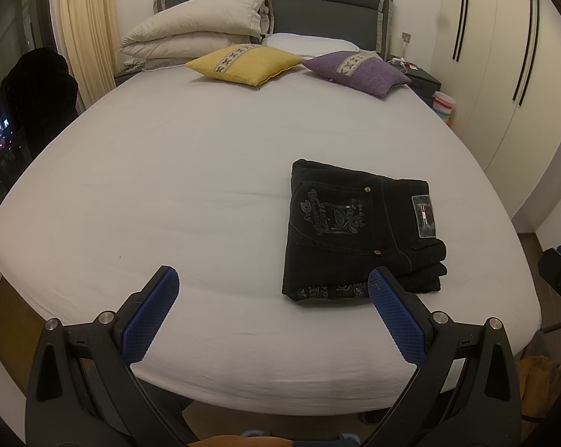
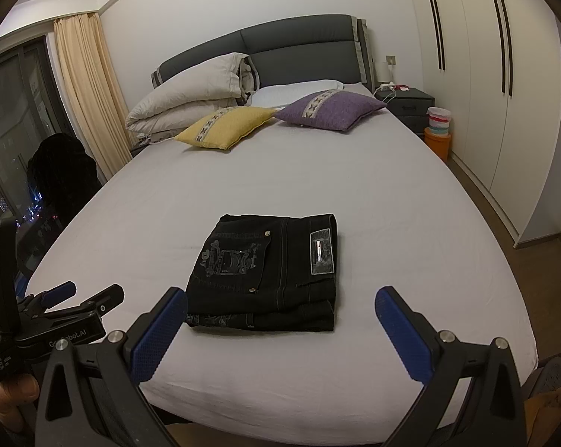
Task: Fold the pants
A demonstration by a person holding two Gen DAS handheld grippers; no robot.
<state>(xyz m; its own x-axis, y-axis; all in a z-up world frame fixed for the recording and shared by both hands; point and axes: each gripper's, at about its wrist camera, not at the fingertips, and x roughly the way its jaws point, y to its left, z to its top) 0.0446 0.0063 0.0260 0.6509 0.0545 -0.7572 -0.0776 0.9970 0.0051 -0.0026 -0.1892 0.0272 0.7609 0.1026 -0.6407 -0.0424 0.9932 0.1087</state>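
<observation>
Black pants (image 1: 358, 231) lie folded into a compact square on the white bed (image 1: 168, 186), back pocket print and waist patch facing up. They also show in the right wrist view (image 2: 269, 272). My left gripper (image 1: 273, 279) is open and empty, held near the bed's front edge, left of the pants. My right gripper (image 2: 280, 298) is open and empty, just in front of the pants and not touching them. The left gripper also shows at the left of the right wrist view (image 2: 83, 294).
A yellow cushion (image 1: 243, 63), a purple cushion (image 1: 354, 70) and a folded duvet (image 1: 194, 26) lie at the headboard end. A nightstand (image 2: 403, 108) and stacked round boxes (image 2: 438, 130) stand right of the bed. White wardrobe doors (image 2: 503, 74) line the right wall.
</observation>
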